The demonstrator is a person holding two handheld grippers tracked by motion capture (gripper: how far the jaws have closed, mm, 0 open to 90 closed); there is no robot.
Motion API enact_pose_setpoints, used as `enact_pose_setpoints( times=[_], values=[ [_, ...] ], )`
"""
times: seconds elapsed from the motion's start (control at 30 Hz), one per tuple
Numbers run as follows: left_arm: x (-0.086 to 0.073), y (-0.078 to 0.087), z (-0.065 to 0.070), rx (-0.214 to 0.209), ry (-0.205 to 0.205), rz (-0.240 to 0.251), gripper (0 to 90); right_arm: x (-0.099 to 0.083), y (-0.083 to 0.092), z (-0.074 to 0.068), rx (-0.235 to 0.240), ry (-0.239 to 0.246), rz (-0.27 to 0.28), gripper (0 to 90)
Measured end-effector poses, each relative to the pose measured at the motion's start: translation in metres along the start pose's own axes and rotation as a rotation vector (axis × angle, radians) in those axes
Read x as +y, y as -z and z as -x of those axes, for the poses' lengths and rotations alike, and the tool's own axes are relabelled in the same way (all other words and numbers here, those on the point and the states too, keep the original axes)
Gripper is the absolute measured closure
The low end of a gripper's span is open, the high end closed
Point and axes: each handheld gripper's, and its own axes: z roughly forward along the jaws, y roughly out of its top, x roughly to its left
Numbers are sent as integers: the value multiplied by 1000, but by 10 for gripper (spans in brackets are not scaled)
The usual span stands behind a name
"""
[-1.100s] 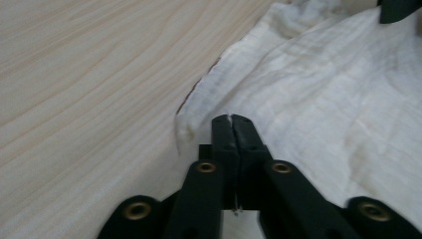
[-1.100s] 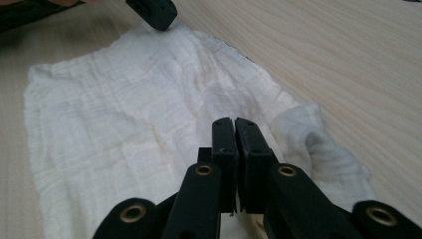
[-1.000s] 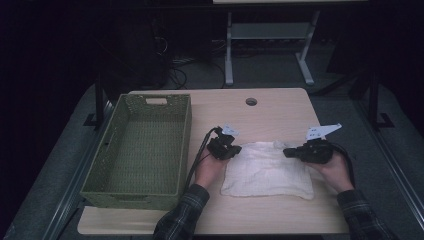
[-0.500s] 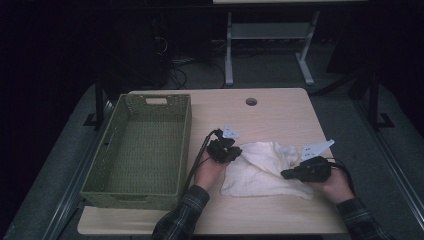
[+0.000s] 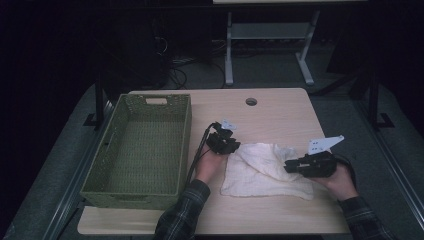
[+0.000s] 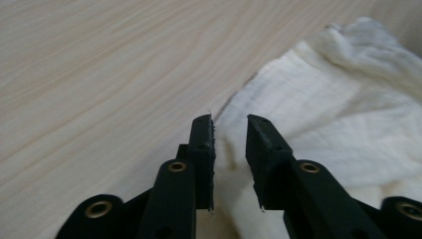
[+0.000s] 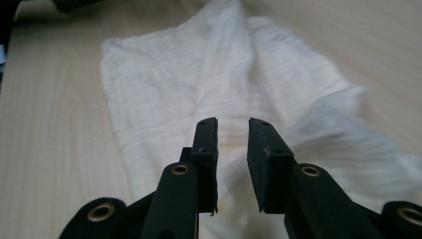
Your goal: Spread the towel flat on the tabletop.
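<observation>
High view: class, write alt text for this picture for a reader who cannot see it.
A person's two hands, each holding a black gripper, rest at either side of a rumpled white cloth on a pale wooden table: the left gripper at its left edge, the right gripper over its right part. An empty green woven basket stands to the left.

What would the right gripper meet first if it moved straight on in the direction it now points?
Probably the white cloth. The right gripper has open jaws with nothing between them and aims along the cloth's folded middle, so it would likely run into that fabric on the table; depth is unclear.
</observation>
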Motion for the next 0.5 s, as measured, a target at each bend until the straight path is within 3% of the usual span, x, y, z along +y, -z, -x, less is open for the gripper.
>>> enact_pose_setpoints(
  times=[0.1,0.3,0.43,0.5],
  values=[
    [0,-8,-5,-20,24,-4,678,1,4,14,-59,-19,13,713],
    [0,-25,-5,-39,14,-39,664,0,10,51,-158,-90,39,710],
    [-2,-28,-5,-37,1,-61,667,-7,5,67,-179,-129,26,710],
    [-2,-28,-4,-39,-9,-61,711,-9,2,72,-181,-139,18,710]
  ],
)
